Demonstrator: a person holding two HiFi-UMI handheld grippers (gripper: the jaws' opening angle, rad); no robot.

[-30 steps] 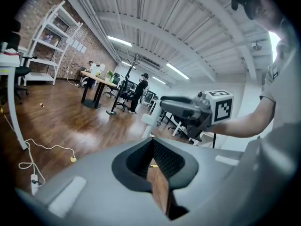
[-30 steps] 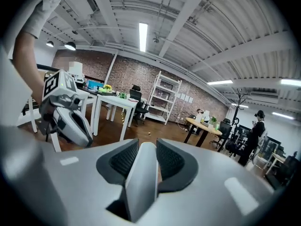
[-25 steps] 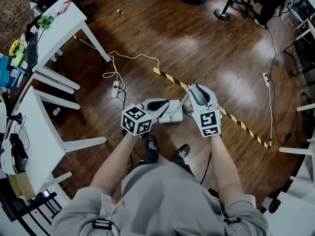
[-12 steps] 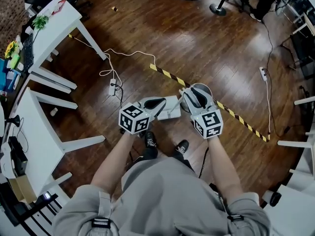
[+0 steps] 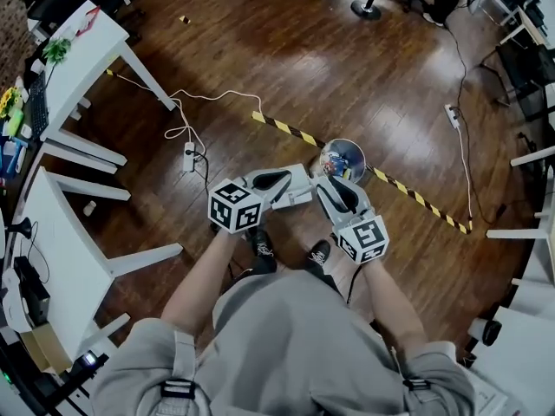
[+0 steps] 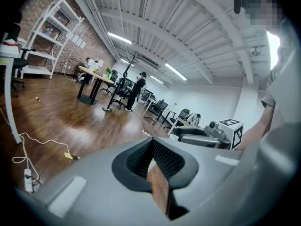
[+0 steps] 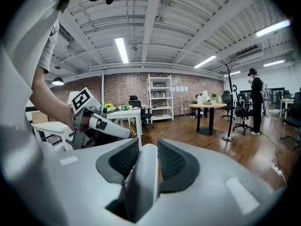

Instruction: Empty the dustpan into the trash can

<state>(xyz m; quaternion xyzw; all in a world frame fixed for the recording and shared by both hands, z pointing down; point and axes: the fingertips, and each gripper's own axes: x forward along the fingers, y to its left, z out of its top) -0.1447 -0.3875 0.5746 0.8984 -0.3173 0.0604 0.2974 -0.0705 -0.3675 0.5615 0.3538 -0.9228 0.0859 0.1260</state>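
**Right gripper** point(image 5: 329, 189): jaws clamped on the white dustpan point(image 5: 301, 192) by its handle point(image 7: 143, 173), just left of and nearer than the trash can point(image 5: 343, 158). The can stands on the striped floor tape point(image 5: 286, 129).

**Left gripper** point(image 5: 276, 180): jaws together, empty.

**Open floor** point(image 5: 286, 50): lies beyond, with white tables point(image 5: 91, 46) at the left edge.

Dark wood plank floor point(image 5: 364, 76), glossy. Yellow-black hazard tape point(image 5: 286, 129) runs diagonally across it. White tables point(image 5: 87, 46) at left, white power strip point(image 5: 189, 156) near them. Brick wall point(image 7: 127, 91), white shelving point(image 7: 161, 98), ceiling strip lights point(image 7: 121, 50).
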